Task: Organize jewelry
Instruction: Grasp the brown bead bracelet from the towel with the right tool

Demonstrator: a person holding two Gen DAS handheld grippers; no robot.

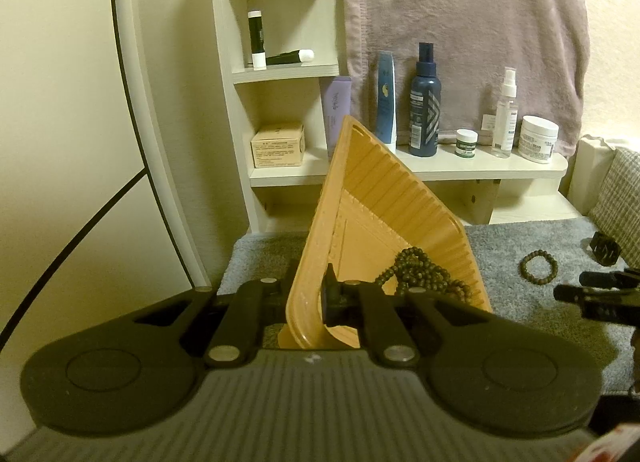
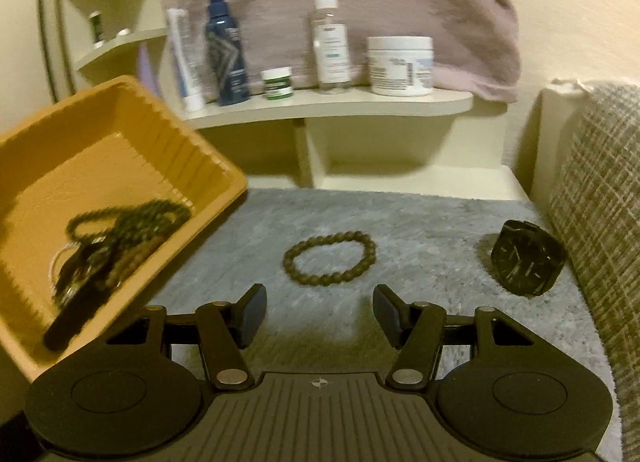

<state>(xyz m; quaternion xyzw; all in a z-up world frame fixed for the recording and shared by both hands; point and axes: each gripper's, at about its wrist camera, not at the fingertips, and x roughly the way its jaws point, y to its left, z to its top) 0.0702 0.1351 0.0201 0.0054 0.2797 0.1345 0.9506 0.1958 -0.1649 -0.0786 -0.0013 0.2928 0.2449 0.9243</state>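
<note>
The left tool [image 1: 320, 294] pinches the wall of the orange tray [image 2: 120, 150], tilting it, beads [image 2: 132, 222] inside. The right tool [image 2: 320, 314] gapes empty just before a bracelet [image 2: 330, 258] right of the tray; a watch [image 2: 526, 262] lies farther right.

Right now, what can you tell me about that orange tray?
The orange tray looks like thin moulded plastic, squarish with ribbed walls and a flat rim. It is tipped up steeply, its rim pinched by the left tongs. Dark bead strands and other small pieces lie heaped in its low corner. It hangs over the grey mat.
</note>
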